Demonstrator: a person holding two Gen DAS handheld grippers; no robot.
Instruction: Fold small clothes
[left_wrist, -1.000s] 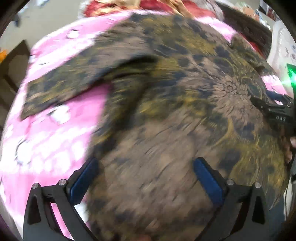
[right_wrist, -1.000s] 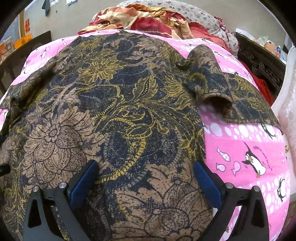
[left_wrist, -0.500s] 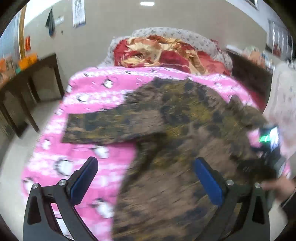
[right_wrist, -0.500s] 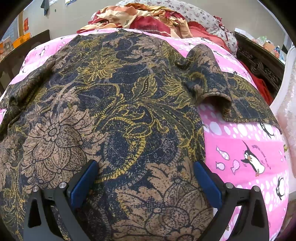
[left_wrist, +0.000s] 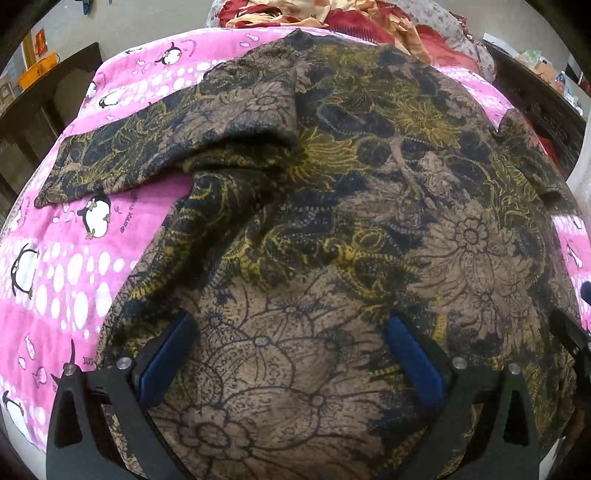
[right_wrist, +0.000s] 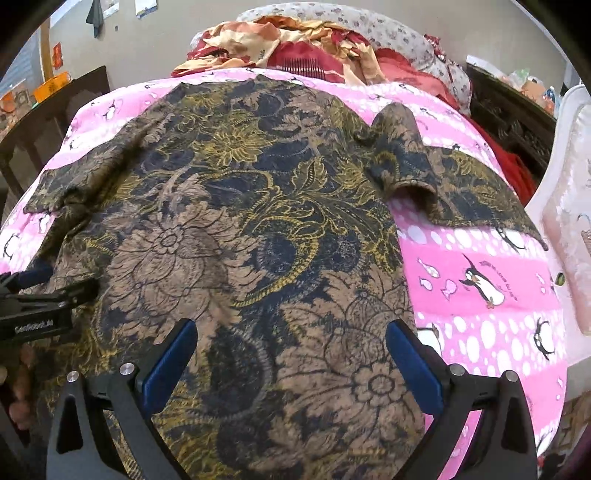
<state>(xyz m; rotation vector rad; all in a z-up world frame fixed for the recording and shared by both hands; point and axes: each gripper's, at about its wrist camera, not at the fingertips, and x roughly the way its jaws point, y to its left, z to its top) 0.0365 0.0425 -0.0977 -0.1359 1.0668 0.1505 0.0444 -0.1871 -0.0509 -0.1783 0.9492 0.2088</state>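
A brown, navy and yellow floral shirt (left_wrist: 351, 229) lies spread on a pink penguin-print blanket (left_wrist: 55, 266). Its left sleeve (left_wrist: 122, 158) lies out to the left with a fold over it. In the right wrist view the shirt (right_wrist: 240, 229) fills the middle and its right sleeve (right_wrist: 410, 166) is bunched and partly folded. My left gripper (left_wrist: 288, 350) is open, low over the shirt's near hem. My right gripper (right_wrist: 288, 354) is open over the hem too. The left gripper also shows at the left edge of the right wrist view (right_wrist: 44, 299).
A pile of red and cream bedding (right_wrist: 295, 48) lies at the far end of the bed. Dark wooden furniture stands left (right_wrist: 48, 110) and right (right_wrist: 517, 114). A white padded object (right_wrist: 569, 229) sits at the right edge.
The left gripper swung up and away, then came back down low over the shirt's near hem. The right gripper drew back slightly; more of the blanket and bedding shows.
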